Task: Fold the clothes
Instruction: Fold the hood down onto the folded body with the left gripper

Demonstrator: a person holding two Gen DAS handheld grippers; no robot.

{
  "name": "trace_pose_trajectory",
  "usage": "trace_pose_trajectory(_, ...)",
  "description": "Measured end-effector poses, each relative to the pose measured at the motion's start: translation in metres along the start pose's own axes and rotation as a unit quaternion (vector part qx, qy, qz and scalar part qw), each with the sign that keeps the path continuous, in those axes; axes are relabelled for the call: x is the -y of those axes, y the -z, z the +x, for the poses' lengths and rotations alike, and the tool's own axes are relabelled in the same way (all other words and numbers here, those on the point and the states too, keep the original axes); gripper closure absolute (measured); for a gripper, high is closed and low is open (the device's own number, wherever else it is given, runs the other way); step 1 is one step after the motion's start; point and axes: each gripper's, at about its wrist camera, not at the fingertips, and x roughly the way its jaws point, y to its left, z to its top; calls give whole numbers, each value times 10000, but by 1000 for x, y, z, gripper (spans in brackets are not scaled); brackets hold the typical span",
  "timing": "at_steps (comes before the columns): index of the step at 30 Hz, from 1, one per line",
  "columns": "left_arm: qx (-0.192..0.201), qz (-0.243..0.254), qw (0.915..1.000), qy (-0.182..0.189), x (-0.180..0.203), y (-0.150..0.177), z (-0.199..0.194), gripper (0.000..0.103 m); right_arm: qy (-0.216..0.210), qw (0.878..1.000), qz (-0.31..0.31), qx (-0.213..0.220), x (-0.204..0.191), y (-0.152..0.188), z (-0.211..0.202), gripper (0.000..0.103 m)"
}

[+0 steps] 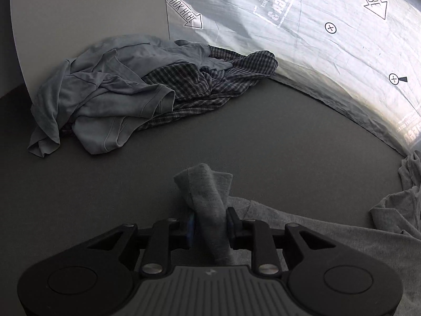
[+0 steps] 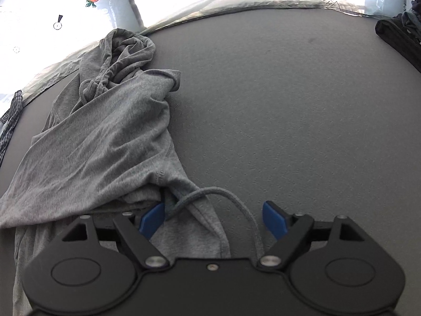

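Left wrist view: the left gripper (image 1: 210, 221) is clenched on a bunched fold of the grey garment (image 1: 208, 197), which rises between its jaws and stands above the dark grey table surface (image 1: 263, 131). The rest of the garment trails to the near right. On the far left lies a heap of a pale blue shirt (image 1: 105, 92) over a checked shirt (image 1: 210, 84), resting against a white panel (image 1: 79, 13). A printed plastic sheet (image 1: 315, 26) with arrows and crosshair marks covers the far right edge of the table.

Right wrist view: the right gripper (image 2: 213, 216) is released, its blue pads (image 2: 273, 220) spread well apart. The grey garment lies crumpled on the left half of the table, from near the far edge to beneath the gripper. A grey drawstring (image 2: 223, 194) loops across the gap between the jaws, ungrasped. A dark garment (image 2: 400, 36) sits at the far right.
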Motion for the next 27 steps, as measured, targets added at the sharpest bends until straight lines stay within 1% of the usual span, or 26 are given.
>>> trace_pose_trajectory(2,-138,-231,9996,-20,-15,4,5,76,36,10000,-63,-24,-4,0,1,18)
trace_pose_trajectory(4,-232,-436,9988,64,-26,7,9,75,77,9999,-134,-46,-7,1,2,17)
trace_pose_trajectory(9,-276,-693,9968,278,-40,12,13,75,194,9994,-291,-84,-15,1,4,15)
trace_pose_trajectory(10,-287,-750,9964,282,-41,11,13,77,175,9994,-299,-94,-16,1,4,15)
trace_pose_trajectory(11,-300,-816,9958,301,-41,10,13,85,137,9994,-304,-108,-17,1,3,15)
trace_pose_trajectory(12,-307,-877,9951,326,-41,9,12,90,99,9994,-310,-122,-17,1,3,17)
trace_pose_trajectory(14,-267,-930,9945,406,-38,5,10,96,11,9995,-296,-115,-19,1,1,20)
trace_pose_trajectory(16,-204,-866,9947,519,-30,2,5,98,-35,9996,-267,-95,-19,2,0,20)
trace_pose_trajectory(18,-131,-724,9948,707,-18,0,-2,98,-70,9998,-194,-56,-18,3,-1,22)
trace_pose_trajectory(21,-41,-443,9925,1139,8,0,-18,98,-221,9997,82,-2,-11,2,-3,23)
trace_pose_trajectory(23,-20,-250,9891,1453,28,1,-29,98,-343,9990,300,30,-4,2,-5,25)
trace_pose_trajectory(25,-75,24,9838,1788,50,7,-40,98,-477,9975,510,61,3,2,-6,26)
trace_pose_trajectory(27,-297,319,9756,2150,75,17,-47,98,-603,9956,718,86,10,2,-7,27)
